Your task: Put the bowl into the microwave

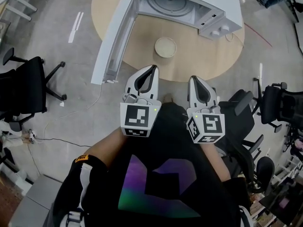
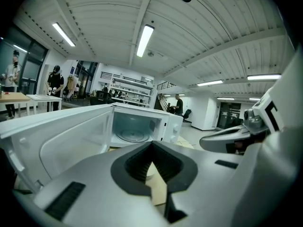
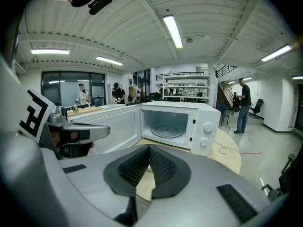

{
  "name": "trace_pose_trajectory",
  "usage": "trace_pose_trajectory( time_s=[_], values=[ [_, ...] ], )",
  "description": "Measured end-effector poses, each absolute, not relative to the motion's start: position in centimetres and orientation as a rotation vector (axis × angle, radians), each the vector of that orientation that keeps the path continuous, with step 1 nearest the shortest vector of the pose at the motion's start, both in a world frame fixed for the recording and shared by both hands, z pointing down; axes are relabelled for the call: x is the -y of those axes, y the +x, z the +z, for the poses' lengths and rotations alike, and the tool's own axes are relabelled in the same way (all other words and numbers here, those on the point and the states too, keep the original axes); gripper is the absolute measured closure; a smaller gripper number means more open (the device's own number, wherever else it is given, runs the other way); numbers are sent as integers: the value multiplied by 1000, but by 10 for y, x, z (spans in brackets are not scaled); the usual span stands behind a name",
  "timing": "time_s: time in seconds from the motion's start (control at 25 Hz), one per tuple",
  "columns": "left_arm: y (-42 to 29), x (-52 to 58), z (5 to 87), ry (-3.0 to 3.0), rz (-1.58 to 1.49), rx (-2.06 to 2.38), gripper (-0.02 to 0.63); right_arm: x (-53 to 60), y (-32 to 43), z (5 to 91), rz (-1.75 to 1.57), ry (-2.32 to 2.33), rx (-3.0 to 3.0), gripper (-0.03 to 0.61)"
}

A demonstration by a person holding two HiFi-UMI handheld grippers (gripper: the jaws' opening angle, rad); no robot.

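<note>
A pale, shallow bowl (image 1: 165, 47) stands on the round wooden table (image 1: 142, 41) in front of the white microwave (image 1: 180, 6). The microwave door (image 1: 116, 37) hangs wide open to the left, and the glass turntable (image 2: 132, 136) inside is bare. My left gripper (image 1: 152, 68) hovers at the table's near edge, just short of the bowl, shut on nothing. My right gripper (image 1: 193, 78) is beside it to the right, also shut and empty. Each gripper view looks over its closed jaws at the open microwave (image 3: 173, 124); the bowl is mostly hidden behind them.
Black office chairs stand on the floor at the left (image 1: 23, 86) and right (image 1: 279, 103). A cable (image 1: 71, 112) trails over the floor by the door's lower corner. People (image 3: 244, 103) stand far back in the room.
</note>
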State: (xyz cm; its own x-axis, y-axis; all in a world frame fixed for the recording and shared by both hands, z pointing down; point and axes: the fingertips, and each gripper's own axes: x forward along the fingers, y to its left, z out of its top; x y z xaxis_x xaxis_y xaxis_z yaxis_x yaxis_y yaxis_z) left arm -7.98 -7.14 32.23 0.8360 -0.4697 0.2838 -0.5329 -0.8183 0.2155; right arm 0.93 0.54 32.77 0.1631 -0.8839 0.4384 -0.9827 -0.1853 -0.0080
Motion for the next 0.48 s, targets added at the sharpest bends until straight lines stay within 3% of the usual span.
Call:
trace_pose_trajectory(
  time_s=[0.48],
  values=[
    [-83, 127, 332, 2646, 331, 1003, 569, 63, 27, 353, 552, 1975, 1947, 563]
  ],
)
